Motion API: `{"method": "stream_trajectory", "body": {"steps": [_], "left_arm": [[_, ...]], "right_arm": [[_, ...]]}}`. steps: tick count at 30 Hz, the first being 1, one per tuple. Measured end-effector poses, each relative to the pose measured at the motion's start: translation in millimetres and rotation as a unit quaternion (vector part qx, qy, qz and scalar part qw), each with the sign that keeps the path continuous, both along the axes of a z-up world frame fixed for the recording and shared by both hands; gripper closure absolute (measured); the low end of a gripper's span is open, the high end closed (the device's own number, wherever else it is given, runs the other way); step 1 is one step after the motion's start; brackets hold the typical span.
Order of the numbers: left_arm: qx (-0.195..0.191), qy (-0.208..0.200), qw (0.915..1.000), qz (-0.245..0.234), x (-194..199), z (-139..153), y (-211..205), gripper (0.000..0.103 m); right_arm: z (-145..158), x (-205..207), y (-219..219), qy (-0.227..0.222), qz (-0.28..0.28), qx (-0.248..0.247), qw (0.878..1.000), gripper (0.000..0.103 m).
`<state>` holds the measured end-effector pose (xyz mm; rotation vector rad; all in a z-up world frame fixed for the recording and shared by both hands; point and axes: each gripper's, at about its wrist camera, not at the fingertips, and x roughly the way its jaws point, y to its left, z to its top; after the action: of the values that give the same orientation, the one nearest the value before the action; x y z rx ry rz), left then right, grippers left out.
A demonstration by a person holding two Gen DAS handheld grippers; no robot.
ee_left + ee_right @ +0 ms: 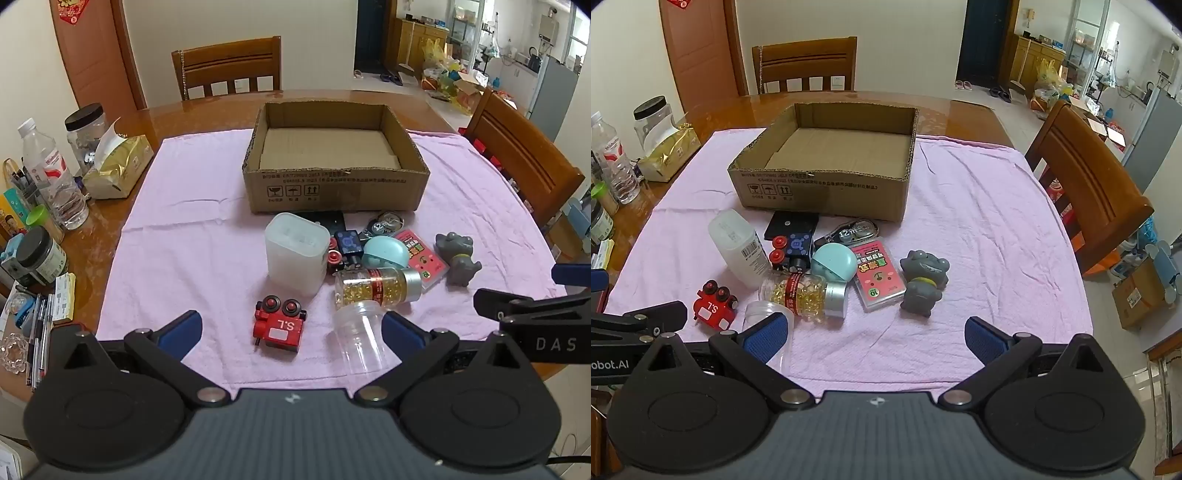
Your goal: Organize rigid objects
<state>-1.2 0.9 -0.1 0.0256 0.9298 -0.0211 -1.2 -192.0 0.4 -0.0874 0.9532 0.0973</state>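
Note:
An open cardboard box (334, 188) (820, 192) stands on the pink cloth with nothing inside. In front of it lies a cluster: a white plastic tub (295, 253) (738, 249), a red toy train (279, 326) (714, 306), a clear cup on its side (360, 338) (764, 314), a capsule bottle (376, 288) (803, 295), a teal dome (384, 253) (834, 264), a pink card pack (421, 258) (879, 275) and a grey figurine (458, 258) (923, 280). My left gripper (291, 334) hangs open near the train and cup. My right gripper (875, 338) hangs open over bare cloth.
Bottles, jars and a gold tissue pack (118, 166) crowd the table's left edge. Wooden chairs stand behind (227, 66) and to the right (1086, 184). A dark blue toy block (796, 247), a black case (792, 225) and a correction tape (855, 232) lie close to the box.

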Motion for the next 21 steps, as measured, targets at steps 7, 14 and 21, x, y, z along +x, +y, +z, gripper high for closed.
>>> {"method": "stream_trajectory", "body": {"steps": [7, 14, 21], "left_arm": [[0.0, 0.003, 1.0, -0.003, -2.3, 4.8, 5.7, 0.001], [0.003, 0.009, 1.0, -0.004, 1.9, 2.4, -1.9, 0.001], [0.003, 0.009, 0.9999, -0.005, 2.1, 2.8, -3.8, 0.001]], "right_arm": [[0.1, -1.4, 0.7, -0.003, -0.001, 0.001, 1.0, 0.0], [-0.8, 1.3, -0.1, -0.002, -0.001, -0.001, 1.0, 0.0], [1.8, 0.4, -1.9, -0.003, 0.0, 0.001, 1.0, 0.0]]}}
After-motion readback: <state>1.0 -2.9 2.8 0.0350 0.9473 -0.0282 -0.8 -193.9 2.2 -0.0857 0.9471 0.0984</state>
